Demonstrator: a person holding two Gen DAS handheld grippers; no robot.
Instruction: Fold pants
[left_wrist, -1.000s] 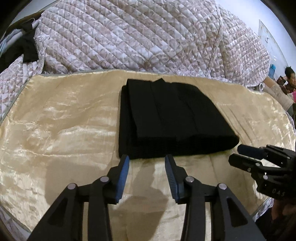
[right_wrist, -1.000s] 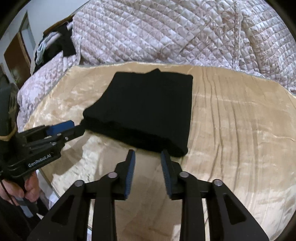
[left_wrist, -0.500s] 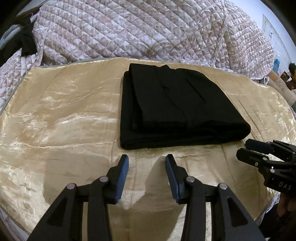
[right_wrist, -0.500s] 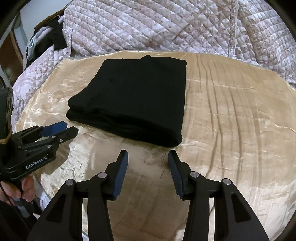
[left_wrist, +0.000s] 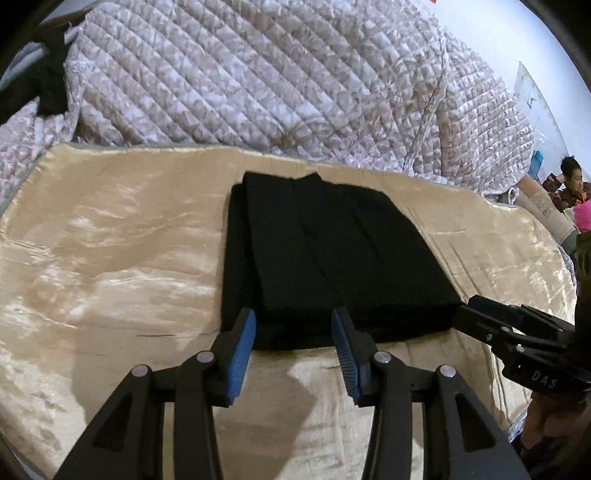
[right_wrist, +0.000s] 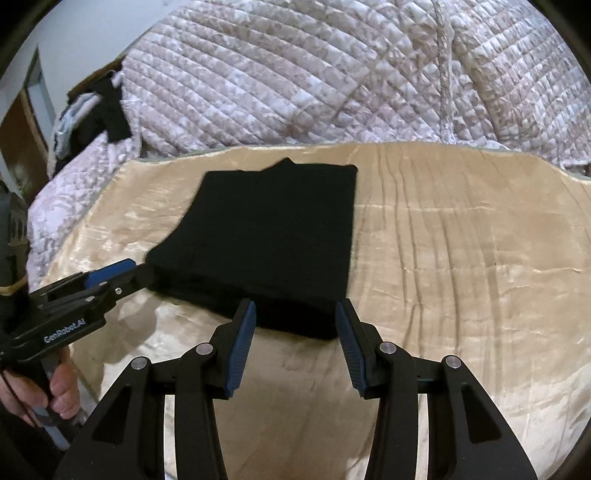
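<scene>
On the gold satin sheet (left_wrist: 110, 258) spread over the bed, the black pants (left_wrist: 332, 266) lie folded into a compact, layered rectangle, their near edge just ahead of both sets of tongs and the quilted coverlet (left_wrist: 258, 81) heaped behind them. The left tongs (left_wrist: 293, 332) stand moderately apart with nothing between the blue pads, framing the near left part of the bundle; the right tongs (right_wrist: 295, 325) are likewise parted and empty, framing the near right corner. In the right wrist view the left tongs appear from the side, their tip at the left edge of the pants, with the person's hand (right_wrist: 40, 398) around the handle; whether that tip touches the cloth cannot be told. Compared with half a second ago, both views show the bundle nearer the pads, where a strip of bare sheet then lay between; the bundle itself keeps its shape and place. The folding appears essentially complete, and the renewed approach suggests a final squaring or a lift of the bundle, which would call for both tongs to close on the stacked near edge together so the layers do not slide apart.
</scene>
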